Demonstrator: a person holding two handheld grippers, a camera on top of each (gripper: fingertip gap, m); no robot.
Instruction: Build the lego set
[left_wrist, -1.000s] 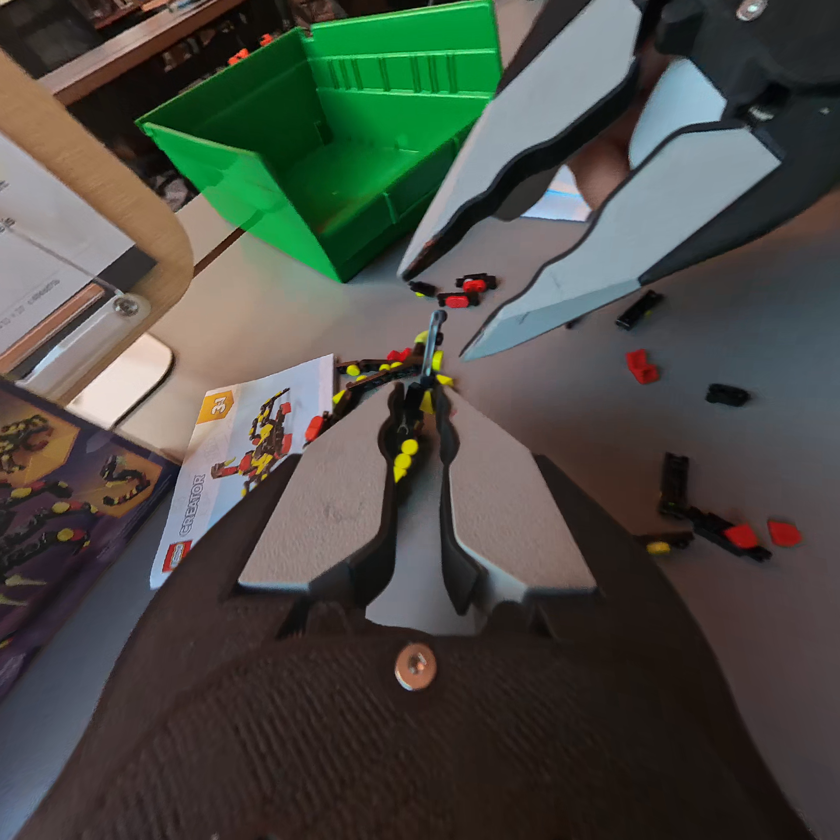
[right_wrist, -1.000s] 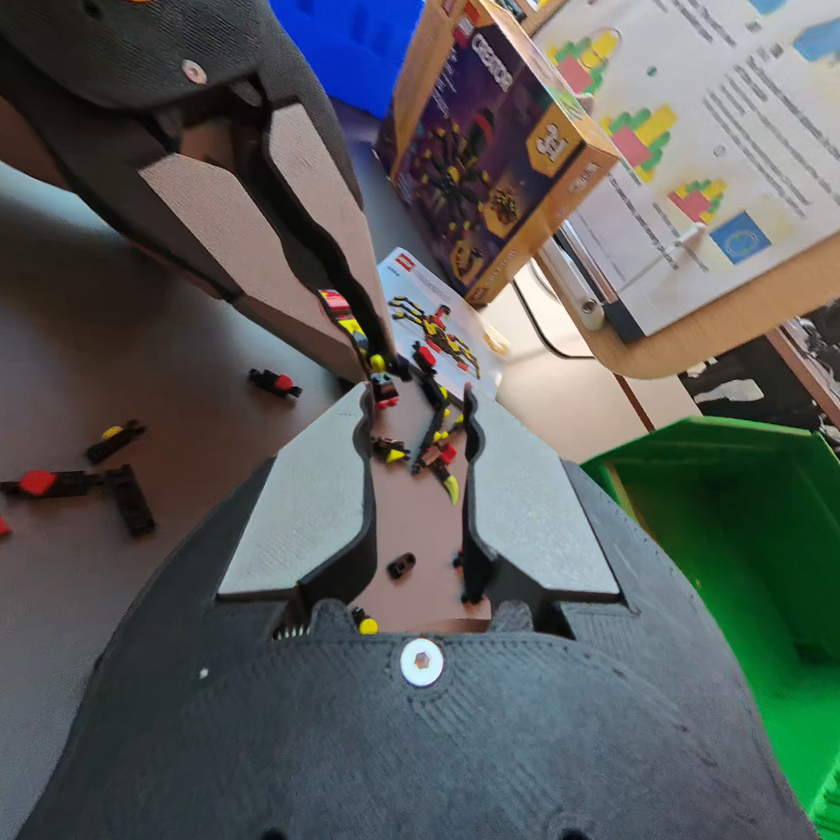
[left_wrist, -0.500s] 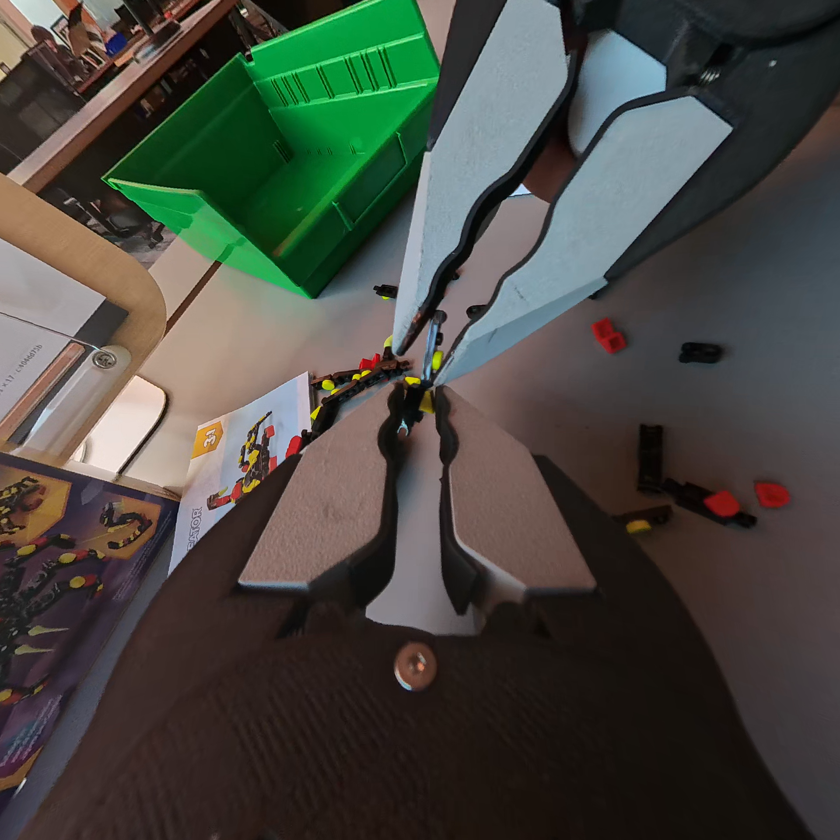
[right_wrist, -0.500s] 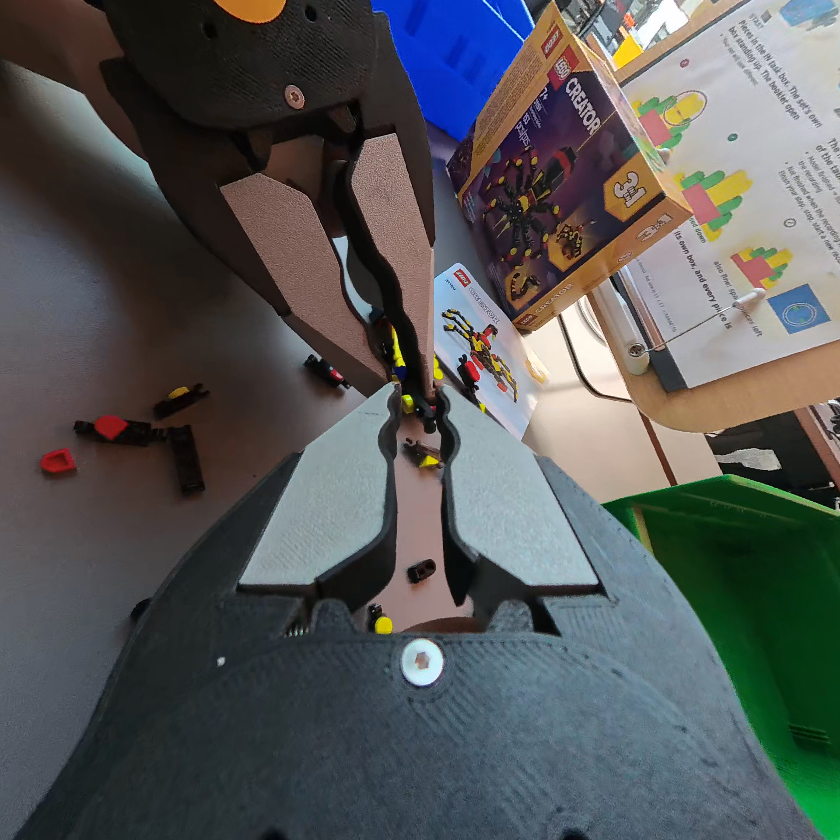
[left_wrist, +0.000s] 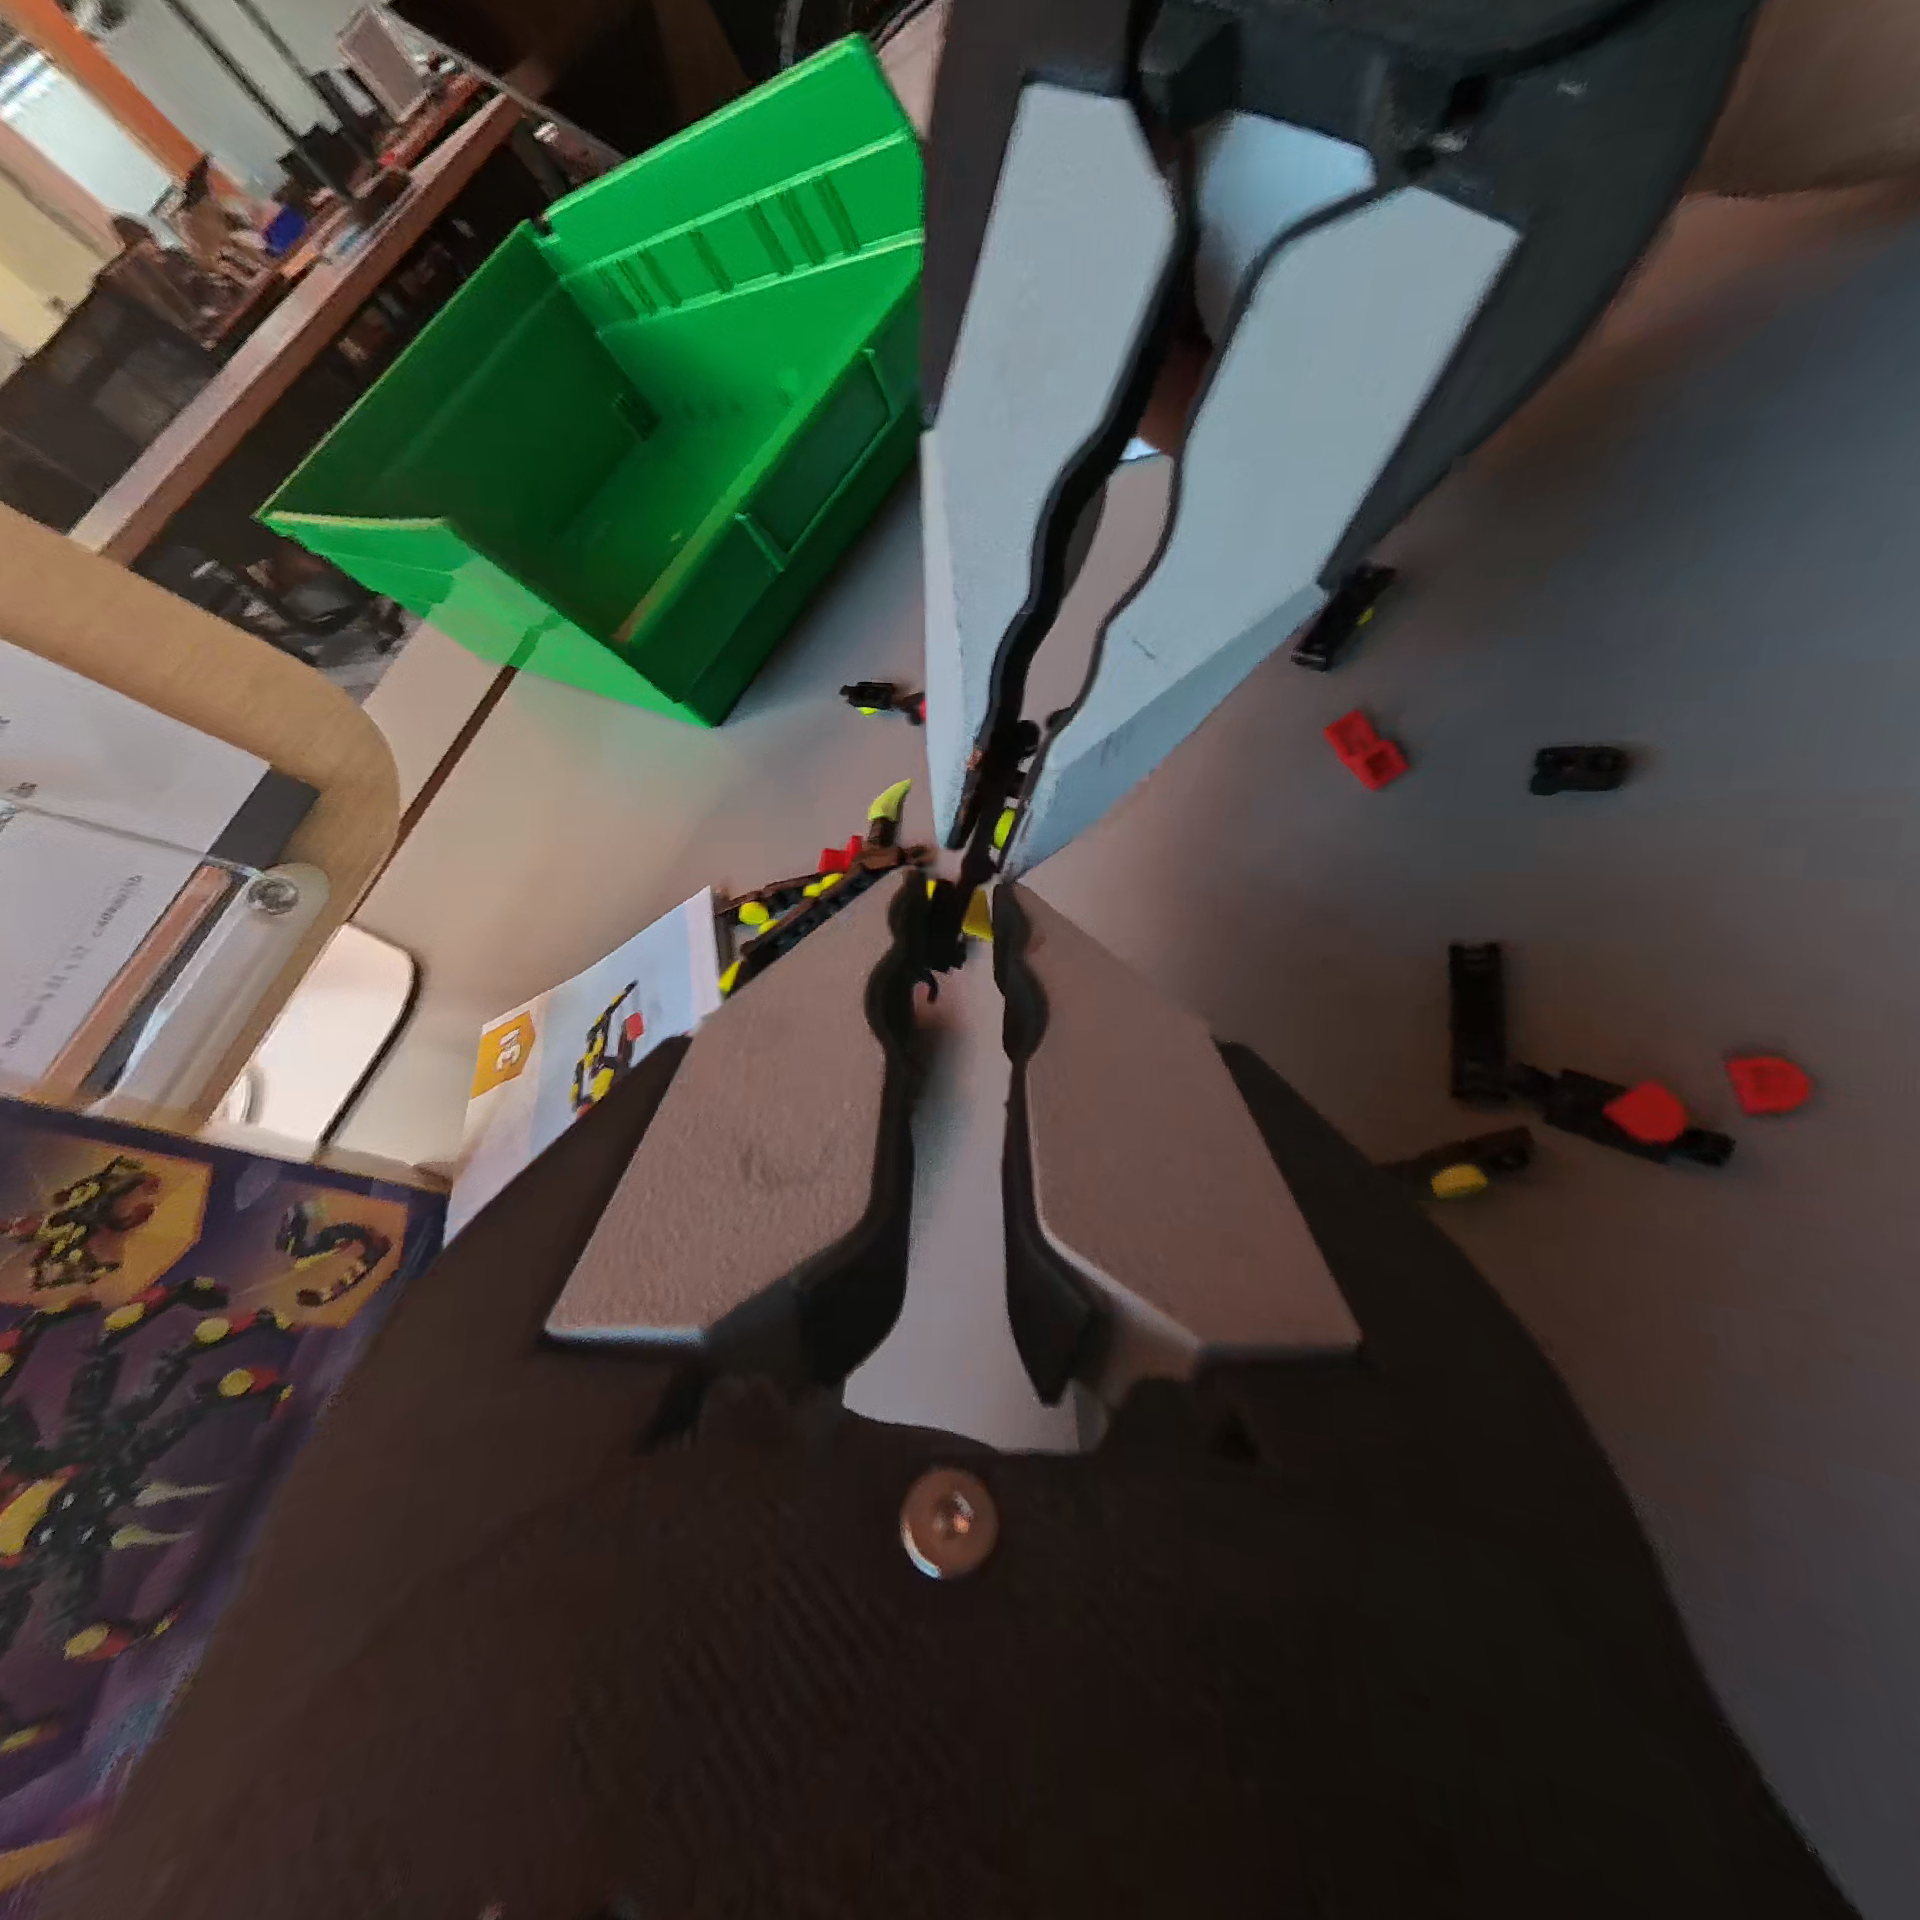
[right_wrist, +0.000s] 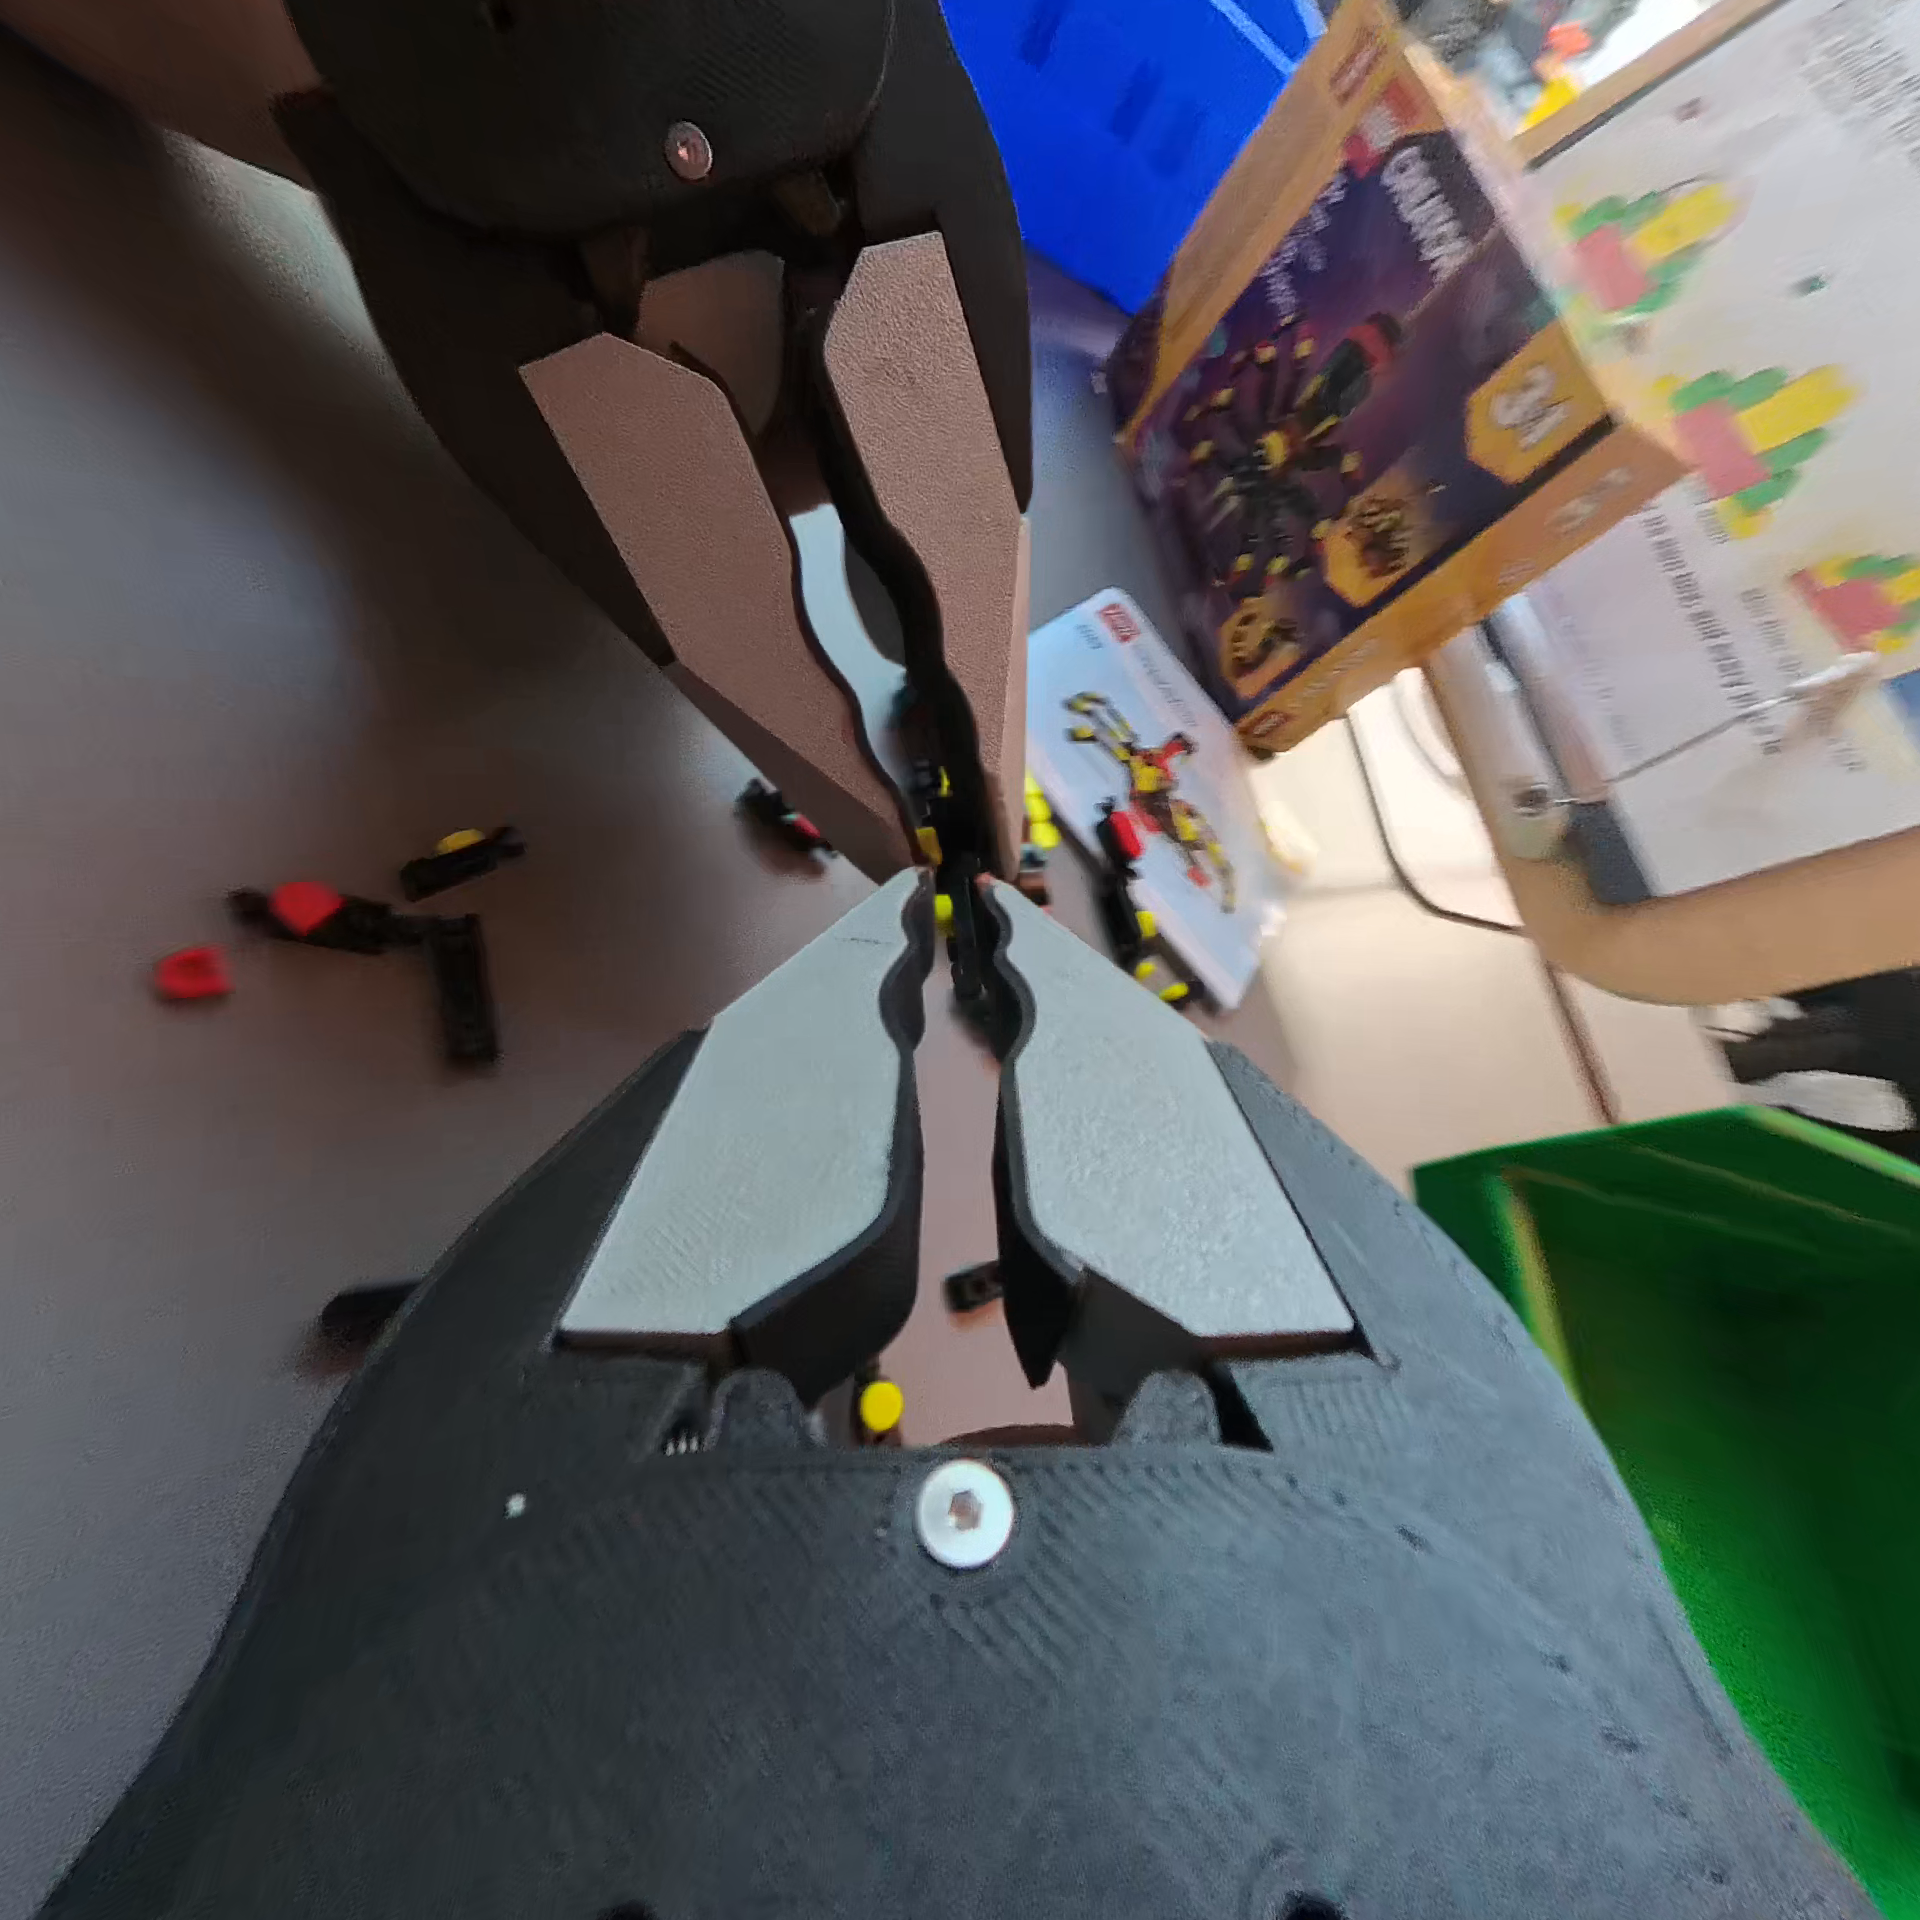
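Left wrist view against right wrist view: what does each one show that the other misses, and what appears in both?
Only the left wrist view shows the open inside of the green bin and a red brick beside a black piece. Only the right wrist view shows the blue bin and the illustrated sheet on the wooden board. Both show the left gripper and right gripper meeting tip to tip on a black and yellow brick assembly, plus the booklet and purple box.

Toy box (left_wrist: 156, 1455) blurred, edge-cropped
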